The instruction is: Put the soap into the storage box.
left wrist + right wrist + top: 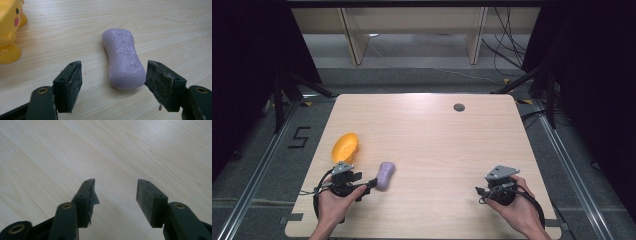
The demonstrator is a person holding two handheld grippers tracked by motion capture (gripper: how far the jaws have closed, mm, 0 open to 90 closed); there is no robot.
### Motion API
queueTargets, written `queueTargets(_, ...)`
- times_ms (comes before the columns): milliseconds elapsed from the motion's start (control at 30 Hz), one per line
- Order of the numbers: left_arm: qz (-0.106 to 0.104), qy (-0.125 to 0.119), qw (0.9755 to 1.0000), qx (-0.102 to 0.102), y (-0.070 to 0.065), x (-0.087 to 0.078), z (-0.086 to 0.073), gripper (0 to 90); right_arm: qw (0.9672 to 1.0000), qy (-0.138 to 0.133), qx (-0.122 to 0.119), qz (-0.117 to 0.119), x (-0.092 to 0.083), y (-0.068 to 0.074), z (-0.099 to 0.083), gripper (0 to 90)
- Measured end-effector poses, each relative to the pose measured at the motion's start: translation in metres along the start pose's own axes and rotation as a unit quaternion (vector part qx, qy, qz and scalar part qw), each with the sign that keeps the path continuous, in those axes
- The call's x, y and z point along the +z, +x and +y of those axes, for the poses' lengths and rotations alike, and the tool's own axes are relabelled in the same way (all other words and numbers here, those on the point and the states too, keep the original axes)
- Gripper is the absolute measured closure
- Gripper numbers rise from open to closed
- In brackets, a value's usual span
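Observation:
A purple bar of soap [386, 175] lies flat on the wooden table [427, 140], left of centre. In the left gripper view the soap [123, 62] has raised lettering on top, and its near end reaches between the two pads [72, 85] without touching either. My left gripper [113, 85] is open, held low by a hand just left of the soap [371, 184]. A yellow duck-shaped dish [345, 146] stands behind it, seen at the edge [8, 30] of the left gripper view. My right gripper [478, 191] is open over bare wood [116, 187] at the front right.
A small dark round grommet [459, 107] is set into the table near its far edge. Black stands and cables lie on the floor around the table, and a wooden frame stands behind it.

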State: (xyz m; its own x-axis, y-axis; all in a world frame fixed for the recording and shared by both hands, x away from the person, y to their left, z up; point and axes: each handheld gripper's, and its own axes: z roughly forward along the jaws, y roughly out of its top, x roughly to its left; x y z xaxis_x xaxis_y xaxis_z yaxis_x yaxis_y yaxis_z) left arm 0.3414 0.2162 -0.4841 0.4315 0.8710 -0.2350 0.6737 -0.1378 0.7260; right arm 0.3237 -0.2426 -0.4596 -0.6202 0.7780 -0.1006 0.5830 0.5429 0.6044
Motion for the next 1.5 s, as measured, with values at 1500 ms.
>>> queueTargets(1500,0.099,0.314,0.9443,0.006,-0.035,0.087,0.084,36.6,0.9995,0.029,0.009,0.001,0.007,-0.002,0.0,47.9)
